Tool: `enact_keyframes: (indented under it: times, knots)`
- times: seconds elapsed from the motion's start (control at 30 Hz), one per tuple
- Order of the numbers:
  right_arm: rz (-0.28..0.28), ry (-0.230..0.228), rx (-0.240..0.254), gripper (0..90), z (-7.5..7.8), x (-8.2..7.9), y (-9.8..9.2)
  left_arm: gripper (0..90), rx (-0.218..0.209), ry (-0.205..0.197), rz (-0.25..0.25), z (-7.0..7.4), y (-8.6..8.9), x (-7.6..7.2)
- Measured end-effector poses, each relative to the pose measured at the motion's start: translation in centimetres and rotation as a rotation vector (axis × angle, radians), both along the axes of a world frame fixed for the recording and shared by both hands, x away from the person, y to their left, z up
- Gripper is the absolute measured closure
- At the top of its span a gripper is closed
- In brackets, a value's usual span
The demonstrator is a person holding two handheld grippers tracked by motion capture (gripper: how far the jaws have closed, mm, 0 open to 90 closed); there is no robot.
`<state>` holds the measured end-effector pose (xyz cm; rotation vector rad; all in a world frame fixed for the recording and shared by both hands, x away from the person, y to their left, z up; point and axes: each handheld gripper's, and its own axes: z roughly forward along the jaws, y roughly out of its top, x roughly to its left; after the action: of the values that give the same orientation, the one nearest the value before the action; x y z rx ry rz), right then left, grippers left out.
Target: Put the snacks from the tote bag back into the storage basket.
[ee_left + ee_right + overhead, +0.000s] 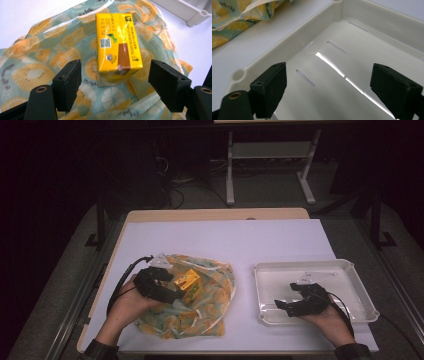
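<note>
A yellow drink carton (188, 280) (117, 42) lies flat on a teal cloth bag printed with orange slices (200, 312) (37, 57). My left gripper (176, 291) (116, 66) stands open just at the carton's near end. Its jaws stand on either side of the carton with a gap to each, and the pads do not touch it. My right gripper (284, 306) (329, 68) is open low over the near left part of a white plastic tray (310, 266) (287, 37), with nothing between its jaws.
The bag lies at the front left of a white sheet (225, 240) on the table, and the tray sits at the front right. The bag's edge (234, 15) lies close to the tray's left rim. A metal stand (270, 170) is beyond the table.
</note>
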<state>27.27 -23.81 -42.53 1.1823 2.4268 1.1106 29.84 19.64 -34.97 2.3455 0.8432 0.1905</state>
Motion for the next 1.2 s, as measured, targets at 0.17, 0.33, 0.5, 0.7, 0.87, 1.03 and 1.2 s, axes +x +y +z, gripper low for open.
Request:
enact_keyframes:
  times: [0.17, 0.33, 0.5, 0.7, 0.87, 1.03, 1.2]
  knots:
    - [0.001, 0.0, 0.0, 13.8, 0.0, 0.0, 0.0, 26.2, 0.023, 0.0, -0.009, 0.2, -0.8, 0.5]
    - [0.004, -0.003, 0.0, 13.8, 0.0, 0.0, -0.1, 26.3, 0.032, 0.0, -0.01, 0.2, -1.4, 0.8]
    - [0.006, -0.003, 0.0, 13.9, 0.0, 0.0, -0.1, 26.3, 0.051, 0.008, -0.009, 0.1, -2.1, 1.3]
    - [0.004, -0.001, 0.002, 13.8, 0.0, 0.0, -0.1, 26.4, 0.083, 0.0, -0.009, -0.1, -3.0, 1.9]
    - [0.005, -0.001, 0.003, 13.9, 0.0, 0.0, -0.1, 26.5, 0.098, -0.005, -0.001, -0.2, -3.4, 2.2]
    - [0.004, -0.002, 0.003, 13.8, 0.0, 0.0, -0.1, 26.5, 0.132, 0.018, -0.004, -0.7, -4.0, 2.7]
    - [0.004, -0.002, 0.002, 13.8, 0.0, 0.0, -0.1, 26.6, 0.149, 0.03, -0.003, -1.1, -4.3, 2.9]
